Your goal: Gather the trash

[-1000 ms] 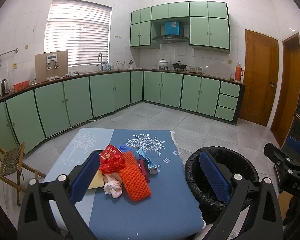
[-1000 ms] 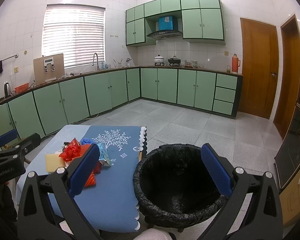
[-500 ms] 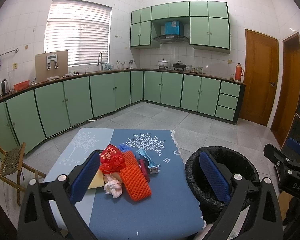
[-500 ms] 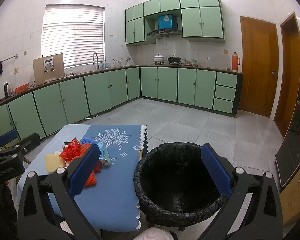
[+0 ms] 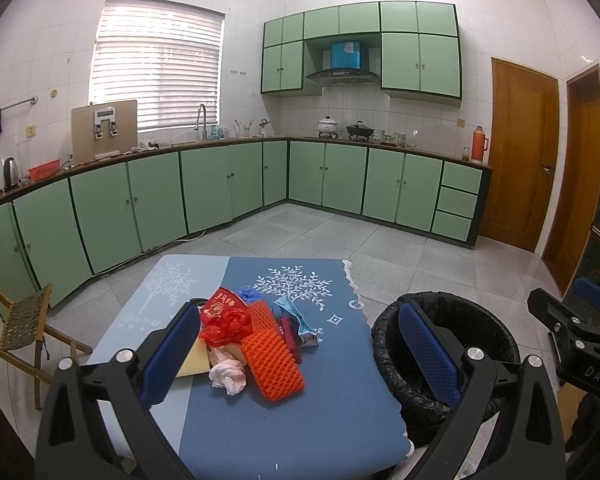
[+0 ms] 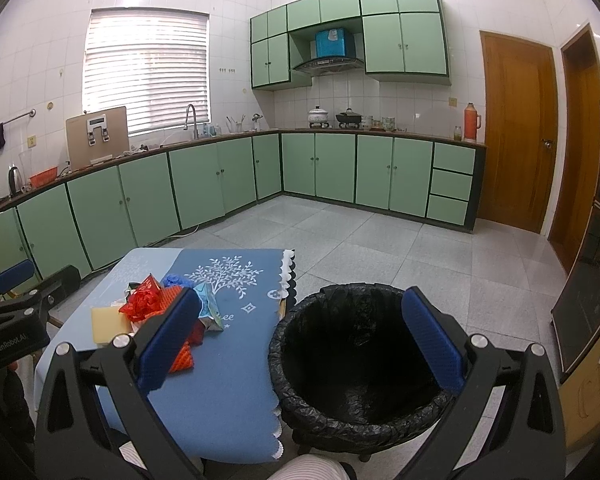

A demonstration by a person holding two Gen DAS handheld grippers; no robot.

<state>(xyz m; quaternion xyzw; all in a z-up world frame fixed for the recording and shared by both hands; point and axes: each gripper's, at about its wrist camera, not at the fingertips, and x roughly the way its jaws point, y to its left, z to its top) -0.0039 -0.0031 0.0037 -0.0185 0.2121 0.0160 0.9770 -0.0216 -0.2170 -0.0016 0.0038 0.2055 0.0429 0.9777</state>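
I see almost nothing changed over the last second: my left gripper (image 5: 296, 354) and right gripper (image 6: 300, 344) still hover spread and empty, the trash pile (image 5: 252, 344) untouched on the table (image 5: 300, 432), the seemingly empty bin (image 6: 360, 364) beside it, so collecting hasn't started.

Mixed trash pile (image 5: 252, 344) lies heaped on the table beside the black-lined bin (image 6: 360, 364).
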